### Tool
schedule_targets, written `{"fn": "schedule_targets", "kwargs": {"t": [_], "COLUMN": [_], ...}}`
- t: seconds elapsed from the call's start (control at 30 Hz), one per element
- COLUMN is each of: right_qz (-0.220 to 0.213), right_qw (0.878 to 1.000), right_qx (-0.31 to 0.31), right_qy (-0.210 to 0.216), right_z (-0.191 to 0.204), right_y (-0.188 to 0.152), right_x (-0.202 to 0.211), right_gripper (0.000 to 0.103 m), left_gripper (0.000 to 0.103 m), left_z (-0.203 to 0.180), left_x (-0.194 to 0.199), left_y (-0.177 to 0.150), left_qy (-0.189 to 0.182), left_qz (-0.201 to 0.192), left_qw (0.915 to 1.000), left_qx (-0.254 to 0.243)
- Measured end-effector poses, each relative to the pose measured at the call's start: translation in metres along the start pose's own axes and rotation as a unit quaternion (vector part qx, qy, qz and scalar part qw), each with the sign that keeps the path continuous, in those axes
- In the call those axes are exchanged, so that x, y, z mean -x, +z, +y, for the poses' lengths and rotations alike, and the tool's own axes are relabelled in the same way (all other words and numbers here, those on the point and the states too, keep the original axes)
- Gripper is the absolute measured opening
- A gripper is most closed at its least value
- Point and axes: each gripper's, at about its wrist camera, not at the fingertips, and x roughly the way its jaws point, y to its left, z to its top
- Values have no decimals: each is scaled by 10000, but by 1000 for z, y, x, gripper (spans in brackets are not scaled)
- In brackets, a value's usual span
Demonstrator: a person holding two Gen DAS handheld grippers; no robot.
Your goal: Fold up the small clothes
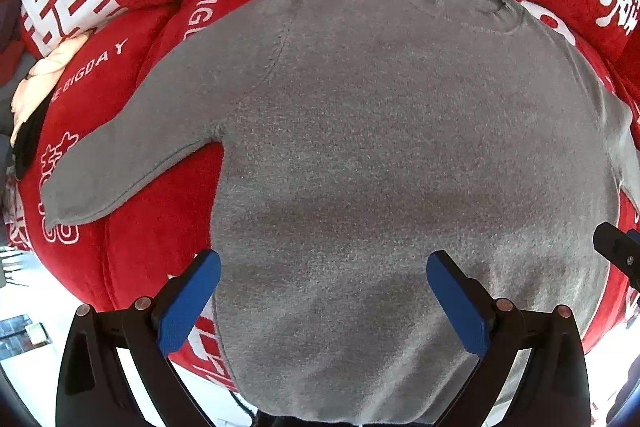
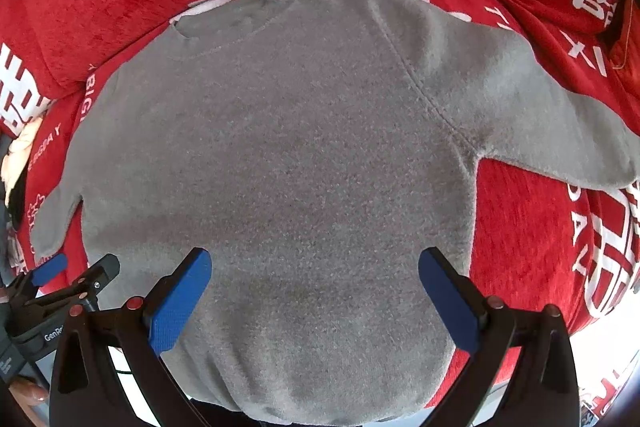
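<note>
Across the red sofa seat (image 1: 132, 259) a grey sweater (image 1: 380, 155) is spread flat, neckline toward the backrest, hem at the front edge, sleeves angled outward. Above its lower part the left hand-held gripper (image 1: 324, 303) and right hand-held gripper (image 2: 316, 301) are held released, jaws wide apart, nothing grasped.

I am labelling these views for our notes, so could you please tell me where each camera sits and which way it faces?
Left wrist: on the left tool, facing forward over the grey knitted sweater spread on the red plush cover with white lettering; its blue pads stand open.
Right wrist: on the right tool, facing the same sweater; pads open, left tool at its left edge.
Shared: sweater, red cover, collar away from the cameras.
</note>
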Motion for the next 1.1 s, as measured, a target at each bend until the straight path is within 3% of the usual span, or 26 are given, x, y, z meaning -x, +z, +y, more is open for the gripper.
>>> {"fn": "schedule_targets", "kwargs": {"t": [1.1], "right_qz": [165], "right_qw": [9997], "right_qx": [122], "right_qy": [-106], "right_z": [1], "right_y": [2], "right_x": [-10], "right_gripper": [103], "left_gripper": [103], "left_z": [-2], "left_x": [-7], "left_y": [6], "left_qy": [-46], "left_qz": [122], "left_qw": [9999], "left_qx": [62]}}
